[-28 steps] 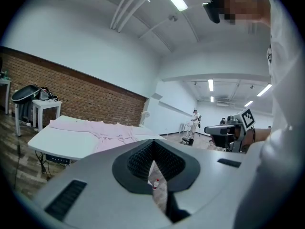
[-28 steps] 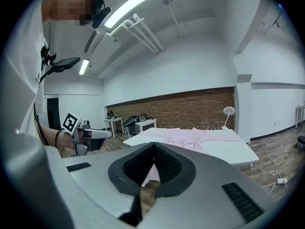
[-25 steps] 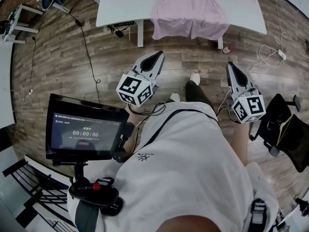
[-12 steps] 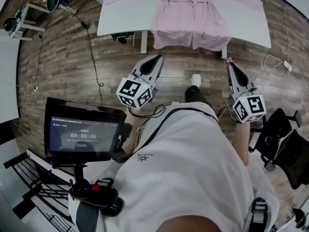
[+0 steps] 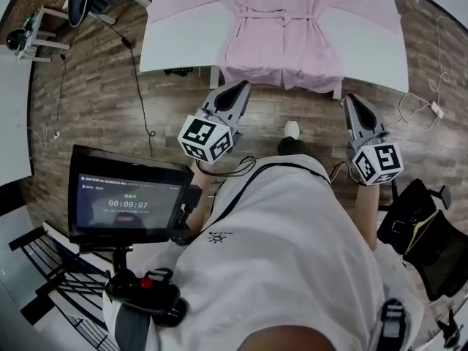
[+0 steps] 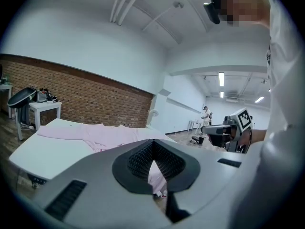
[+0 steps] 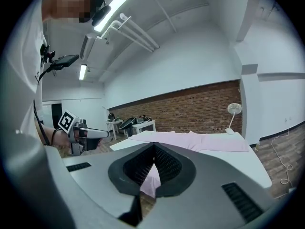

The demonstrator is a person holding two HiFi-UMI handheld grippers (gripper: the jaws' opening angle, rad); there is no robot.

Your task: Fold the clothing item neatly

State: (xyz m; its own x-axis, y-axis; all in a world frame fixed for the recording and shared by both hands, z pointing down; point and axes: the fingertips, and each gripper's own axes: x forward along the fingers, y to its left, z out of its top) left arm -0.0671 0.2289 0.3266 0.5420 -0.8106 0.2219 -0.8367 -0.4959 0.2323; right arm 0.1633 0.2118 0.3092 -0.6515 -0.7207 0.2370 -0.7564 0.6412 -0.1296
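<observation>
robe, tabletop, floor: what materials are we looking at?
Robe: soft pink cloth, matte; it creases at the tied waist and its hem droops limply over the table edge. The weave can't be made out.
Tabletop: smooth, flat white board with a dull finish, probably laminate or painted; no grain shows.
Floor: brown planks with visible grain and seams, slight sheen; either wood or wood-look laminate.

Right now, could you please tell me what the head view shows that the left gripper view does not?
Only the head view: the timer screen, a black office chair, a floor cable, and the left gripper from above. Only the left gripper view: the brick wall, ceiling lights, a distant person in white, and its own jaws, shut on nothing. Both: the pink robe spread on the white table, and the right gripper.
</observation>
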